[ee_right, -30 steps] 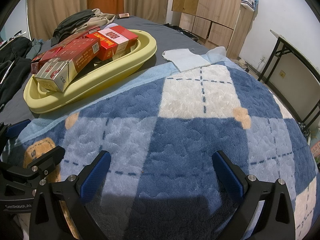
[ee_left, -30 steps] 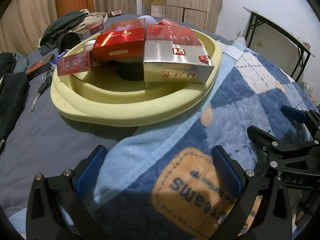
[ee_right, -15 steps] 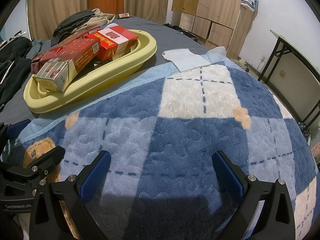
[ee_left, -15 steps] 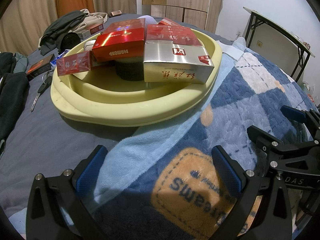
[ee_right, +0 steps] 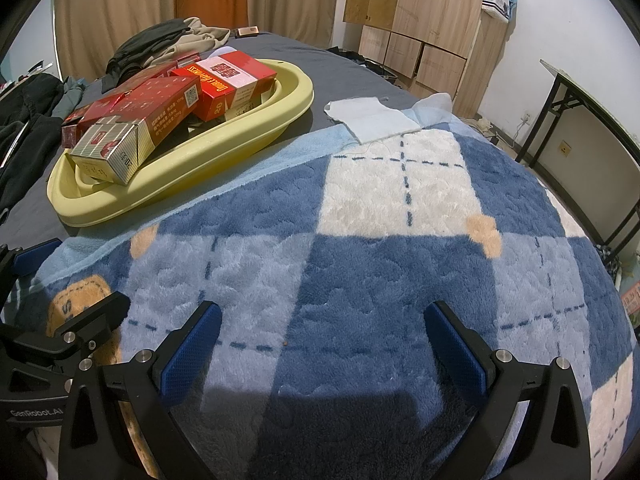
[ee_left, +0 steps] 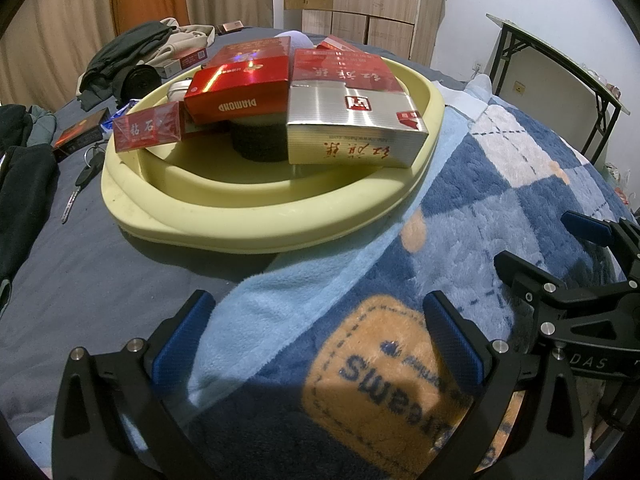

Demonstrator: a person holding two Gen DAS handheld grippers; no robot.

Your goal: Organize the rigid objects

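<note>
A pale yellow oval basin [ee_left: 256, 224] sits on the bed, also in the right wrist view [ee_right: 224, 148]. It holds several cartons: a silver and red carton [ee_left: 352, 120], a red DIAMOND carton [ee_left: 240, 84], a small red pack [ee_left: 146, 126] on the rim, and a red and pink carton [ee_right: 228, 80]. My left gripper [ee_left: 316, 336] is open and empty, low over the blanket in front of the basin. My right gripper [ee_right: 320, 344] is open and empty over the blue checked blanket [ee_right: 400, 240], right of the basin.
Loose items lie left of the basin: a dark red box [ee_left: 76, 136], keys [ee_left: 84, 176], dark clothes [ee_left: 128, 56]. A folded pale blue cloth [ee_right: 372, 120] lies beyond the blanket. A folding table [ee_left: 560, 64] and wooden cabinets [ee_right: 424, 20] stand at the right.
</note>
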